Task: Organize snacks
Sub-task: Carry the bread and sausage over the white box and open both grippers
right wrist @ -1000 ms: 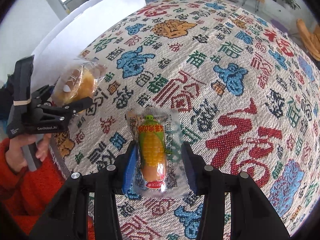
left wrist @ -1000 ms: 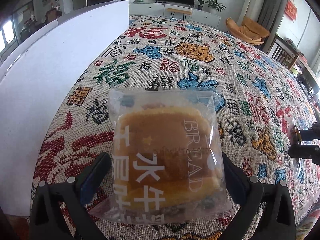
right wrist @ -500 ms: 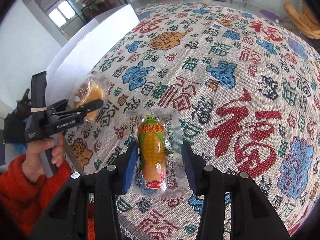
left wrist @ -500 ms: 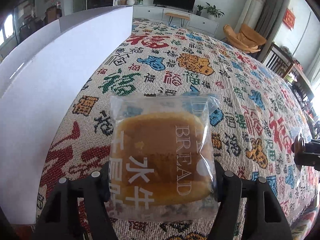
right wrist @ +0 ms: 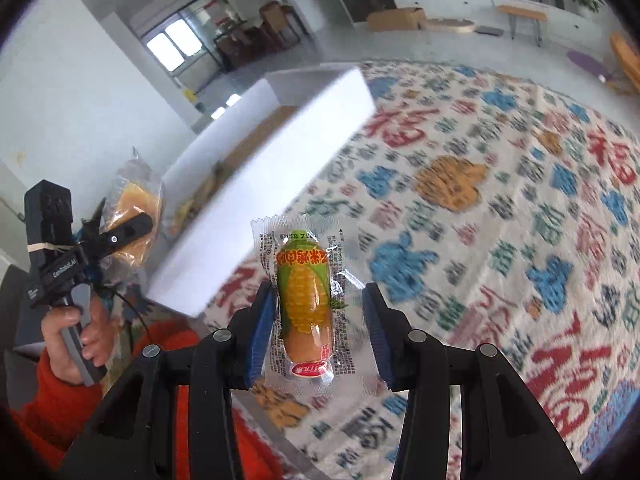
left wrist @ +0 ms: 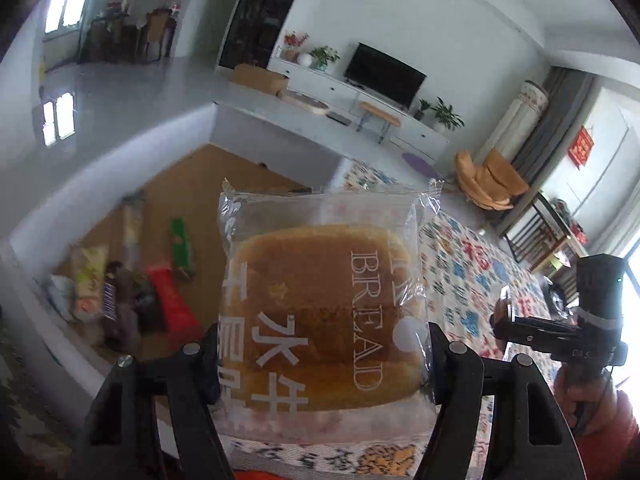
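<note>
Left black two-finger gripper [left wrist: 322, 356] clamps a clear-wrapped square of golden bread [left wrist: 324, 320] by its two side edges, lifted off the cloth and facing the open white box [left wrist: 120, 148] at its 10 o'clock. Right black gripper with blue pads [right wrist: 320, 328] pinches a small clear packet holding a corn-printed sausage snack [right wrist: 306, 308], upright and in the air above the patterned woven tablecloth [right wrist: 520, 220]; its right pad appears to catch only the wrapper's edge. Both packs look light and slick; the bread is soft and likely to crush under a hard squeeze, so the wrapper's flanks seem the safest hold. Farther off, at 9 to 10 o'clock of the bread, assorted wrapped snacks [left wrist: 132, 288] already lie on the box's brown floor.
</note>
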The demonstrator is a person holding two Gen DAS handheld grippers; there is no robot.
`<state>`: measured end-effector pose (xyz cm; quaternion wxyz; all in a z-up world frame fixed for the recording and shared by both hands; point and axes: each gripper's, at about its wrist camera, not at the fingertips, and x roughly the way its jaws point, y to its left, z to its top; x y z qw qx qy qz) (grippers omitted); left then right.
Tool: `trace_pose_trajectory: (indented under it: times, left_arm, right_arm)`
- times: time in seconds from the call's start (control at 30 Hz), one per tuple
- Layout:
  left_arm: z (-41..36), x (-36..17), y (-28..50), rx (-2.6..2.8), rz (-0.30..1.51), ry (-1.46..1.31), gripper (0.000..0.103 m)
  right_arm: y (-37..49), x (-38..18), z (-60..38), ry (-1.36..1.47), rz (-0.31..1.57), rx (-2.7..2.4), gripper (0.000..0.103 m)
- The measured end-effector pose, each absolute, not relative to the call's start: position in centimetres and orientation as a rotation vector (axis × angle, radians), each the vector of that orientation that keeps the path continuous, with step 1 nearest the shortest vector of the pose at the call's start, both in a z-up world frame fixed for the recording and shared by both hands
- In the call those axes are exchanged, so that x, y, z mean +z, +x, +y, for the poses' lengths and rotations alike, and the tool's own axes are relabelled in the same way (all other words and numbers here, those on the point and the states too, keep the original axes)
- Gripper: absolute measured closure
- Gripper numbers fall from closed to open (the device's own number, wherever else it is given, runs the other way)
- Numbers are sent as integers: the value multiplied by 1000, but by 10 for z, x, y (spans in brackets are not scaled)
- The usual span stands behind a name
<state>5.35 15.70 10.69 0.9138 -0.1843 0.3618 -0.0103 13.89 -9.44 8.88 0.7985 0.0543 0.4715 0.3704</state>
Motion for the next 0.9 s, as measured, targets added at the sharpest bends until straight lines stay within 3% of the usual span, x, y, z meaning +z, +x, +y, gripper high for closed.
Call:
trace_pose_trajectory:
  times: [0.13, 0.33, 0.47, 0.5, 0.57, 0.8, 0.9]
  left_arm:
    - [222, 122, 57, 147, 748, -340, 33]
    - [258, 86, 80, 259, 851, -322, 32]
    - [248, 64, 91, 276, 867, -282, 16]
    - [245, 61, 91, 278, 859, -279, 11]
    - [245, 61, 90, 280, 843, -284, 5]
    - [242, 73, 74, 401, 768, -208, 3]
    - [232, 80, 73, 476, 772, -125, 3]
  right_arm:
    - [149, 133, -9, 100, 948, 930, 56]
    - [157, 153, 108, -1, 887, 988, 56]
    - [166, 134, 153, -65, 877, 941, 44]
    - [169, 128, 159, -77, 891, 933, 37]
    - [176, 120, 163, -88, 919, 901, 36]
    - [175, 134, 138, -57, 822, 835, 34]
    - [172, 140, 137, -99, 765, 826, 21]
